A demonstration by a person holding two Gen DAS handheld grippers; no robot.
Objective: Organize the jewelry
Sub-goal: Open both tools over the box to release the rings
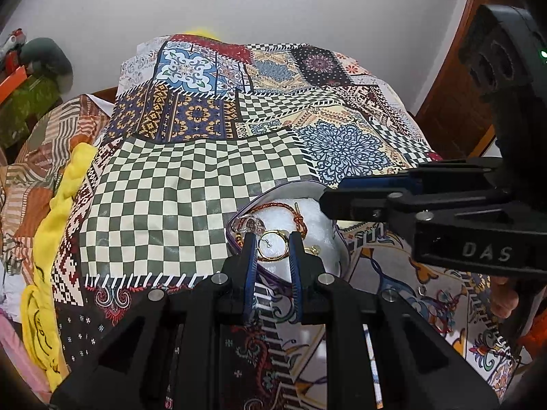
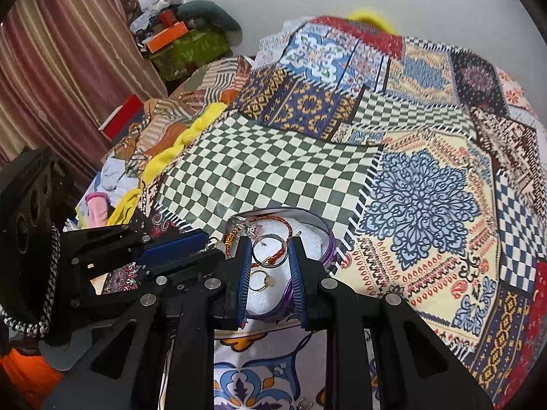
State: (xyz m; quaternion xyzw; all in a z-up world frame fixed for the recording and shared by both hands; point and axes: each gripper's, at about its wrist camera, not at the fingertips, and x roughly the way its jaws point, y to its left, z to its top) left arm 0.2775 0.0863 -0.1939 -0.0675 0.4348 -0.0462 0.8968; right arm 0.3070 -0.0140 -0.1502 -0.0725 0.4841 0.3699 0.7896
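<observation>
Patchwork-print cloth [image 1: 191,177] covers the bed; on it sits a shallow purple-rimmed box [image 2: 326,235] with white padding, holding the jewelry; contents: gold bangle [image 1: 271,246], red-orange braided cord bracelet [image 1: 277,206], a clear-stone ring [image 2: 244,225] at the far left rim, a small gold ring [image 2: 261,280] on the near padding. Left gripper [image 1: 272,239] over the near edge of the box, fingers spread, bangle seen in the gap between the blue pads [image 1: 249,263]; contact with the bangle cannot be told. Right gripper [image 2: 268,244] also over the box, fingers spread, bangle and cord between the tips, small gold ring between the fingers lower down; nothing pinched. Each gripper appears side-on in the other's view, beside the box; yellow fabric [image 1: 65,188] lies along the cloth's left edge.
</observation>
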